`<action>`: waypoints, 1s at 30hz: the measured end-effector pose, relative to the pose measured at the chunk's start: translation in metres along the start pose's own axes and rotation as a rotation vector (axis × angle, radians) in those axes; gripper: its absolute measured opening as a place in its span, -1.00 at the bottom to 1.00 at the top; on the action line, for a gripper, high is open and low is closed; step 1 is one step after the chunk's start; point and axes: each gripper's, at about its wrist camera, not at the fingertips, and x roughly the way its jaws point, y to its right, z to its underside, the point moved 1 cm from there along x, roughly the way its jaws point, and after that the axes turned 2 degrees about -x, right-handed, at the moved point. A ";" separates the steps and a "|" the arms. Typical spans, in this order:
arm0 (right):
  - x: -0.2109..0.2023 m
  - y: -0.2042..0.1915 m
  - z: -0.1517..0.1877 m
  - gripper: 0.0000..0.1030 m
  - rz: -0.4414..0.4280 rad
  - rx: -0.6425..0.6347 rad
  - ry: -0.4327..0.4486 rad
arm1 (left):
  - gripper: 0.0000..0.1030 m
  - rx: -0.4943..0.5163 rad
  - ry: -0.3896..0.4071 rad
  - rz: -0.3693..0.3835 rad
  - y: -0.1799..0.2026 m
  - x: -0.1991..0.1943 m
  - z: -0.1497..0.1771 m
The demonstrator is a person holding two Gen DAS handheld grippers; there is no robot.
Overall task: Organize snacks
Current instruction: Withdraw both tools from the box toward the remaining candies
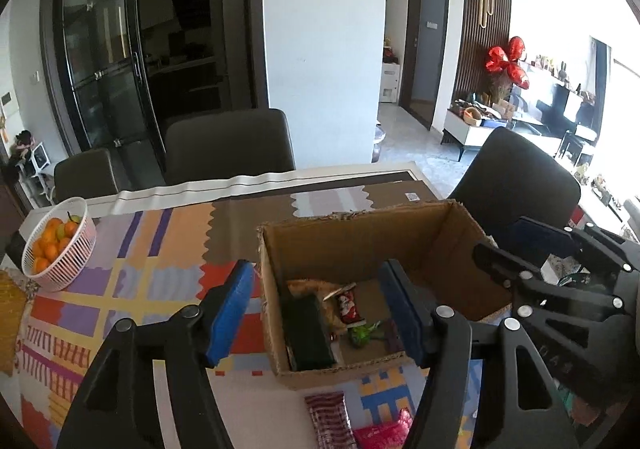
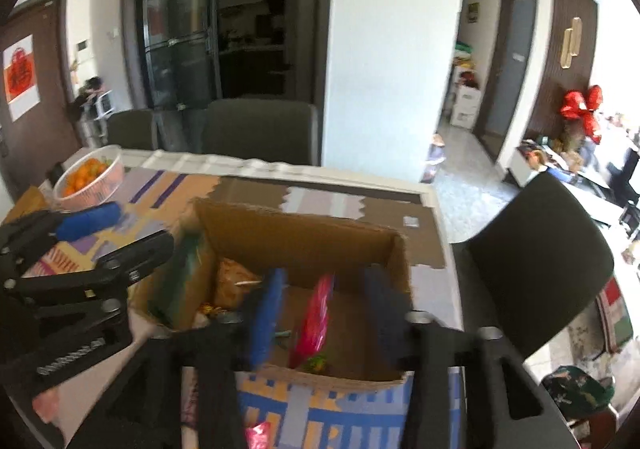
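An open cardboard box [image 1: 360,233] stands on the patterned table and shows in the right wrist view [image 2: 304,237] too. Inside lie a dark green packet [image 1: 308,329], a red snack [image 1: 347,307] and a green wrapper [image 1: 362,335]. My left gripper [image 1: 320,313] is open and empty above the box's near left corner. My right gripper [image 2: 324,313] is open over the box, and a pink packet [image 2: 314,321] stands upright between its fingers, untouched. Loose red [image 1: 328,419] and pink [image 1: 382,433] packets lie on the table before the box.
A white basket of oranges [image 1: 60,245] sits at the table's far left. Dark chairs [image 1: 228,145] stand behind the table and one [image 1: 520,173] at its right end. The right gripper's body [image 1: 560,289] shows right of the box in the left wrist view.
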 end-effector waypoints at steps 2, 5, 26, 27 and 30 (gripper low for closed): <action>-0.005 0.002 0.004 -0.06 -0.002 0.003 0.001 | 0.27 0.004 -0.005 0.010 0.001 -0.006 0.007; -0.017 0.004 0.014 -0.06 -0.012 0.018 0.006 | 0.27 0.029 0.001 0.015 0.005 -0.018 0.020; -0.101 0.024 0.106 -0.06 0.043 0.013 0.008 | 0.28 0.201 0.000 0.135 0.076 -0.079 0.104; -0.104 0.026 0.111 -0.06 0.047 0.011 0.006 | 0.28 0.210 -0.003 0.140 0.079 -0.079 0.107; -0.106 0.029 0.122 -0.06 0.056 0.003 -0.012 | 0.28 0.255 -0.014 0.160 0.089 -0.077 0.117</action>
